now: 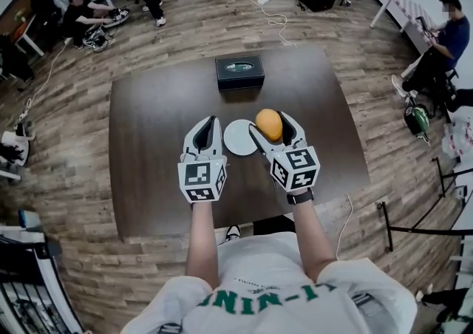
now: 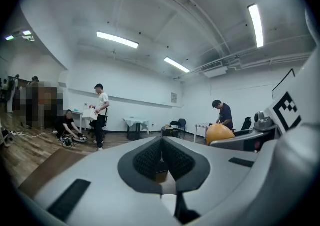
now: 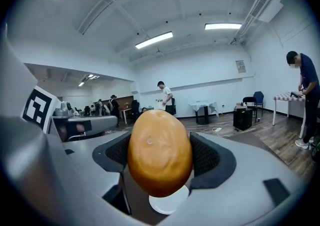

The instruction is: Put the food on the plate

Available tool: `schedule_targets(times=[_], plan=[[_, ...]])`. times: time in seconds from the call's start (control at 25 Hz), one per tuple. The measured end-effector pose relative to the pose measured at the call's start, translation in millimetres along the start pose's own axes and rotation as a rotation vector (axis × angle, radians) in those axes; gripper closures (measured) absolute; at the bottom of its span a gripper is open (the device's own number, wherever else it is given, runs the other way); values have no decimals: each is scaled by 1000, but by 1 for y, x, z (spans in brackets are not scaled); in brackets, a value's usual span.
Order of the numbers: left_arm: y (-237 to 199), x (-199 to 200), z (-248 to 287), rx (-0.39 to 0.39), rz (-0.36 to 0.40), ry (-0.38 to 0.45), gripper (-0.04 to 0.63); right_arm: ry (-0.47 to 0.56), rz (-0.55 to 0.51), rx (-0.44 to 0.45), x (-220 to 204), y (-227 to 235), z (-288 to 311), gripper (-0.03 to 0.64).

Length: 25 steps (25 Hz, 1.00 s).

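Observation:
My right gripper [image 1: 270, 125] is shut on an orange, egg-shaped piece of food [image 1: 269, 124], held above the table just right of a small white plate [image 1: 236, 137]. In the right gripper view the food [image 3: 160, 152] fills the gap between the dark pads [image 3: 207, 156], and the plate [image 3: 169, 203] shows below it. My left gripper [image 1: 209, 124] hovers at the plate's left edge, shut with nothing in it. In the left gripper view the jaws [image 2: 161, 151] meet, and the food [image 2: 220, 133] shows off to the right.
A black box [image 1: 239, 72] stands at the far side of the dark brown table [image 1: 155, 111]. Beyond the table are wooden floor, cables, other tables and several people. A stand and equipment sit at the right of the room.

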State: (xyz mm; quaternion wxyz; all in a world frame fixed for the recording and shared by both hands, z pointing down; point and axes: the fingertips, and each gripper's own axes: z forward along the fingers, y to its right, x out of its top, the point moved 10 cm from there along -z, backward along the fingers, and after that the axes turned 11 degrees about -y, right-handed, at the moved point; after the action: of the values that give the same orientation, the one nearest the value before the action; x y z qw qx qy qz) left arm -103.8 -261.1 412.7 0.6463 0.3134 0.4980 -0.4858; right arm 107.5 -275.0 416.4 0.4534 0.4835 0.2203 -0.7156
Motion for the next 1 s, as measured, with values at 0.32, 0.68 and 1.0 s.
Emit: schedule_targets(times=[0.32,0.68,1.0], plan=[[-30,-18,49,17,-42,-43,591,-105,-4,57,-8,22,67,259],[-52,-33,91,78,-2,-114,591,-179,64,92,-21,42,124,259],[-66,-55,117,63,-30,-165,591,-235,95,99,-43,50,164,259]])
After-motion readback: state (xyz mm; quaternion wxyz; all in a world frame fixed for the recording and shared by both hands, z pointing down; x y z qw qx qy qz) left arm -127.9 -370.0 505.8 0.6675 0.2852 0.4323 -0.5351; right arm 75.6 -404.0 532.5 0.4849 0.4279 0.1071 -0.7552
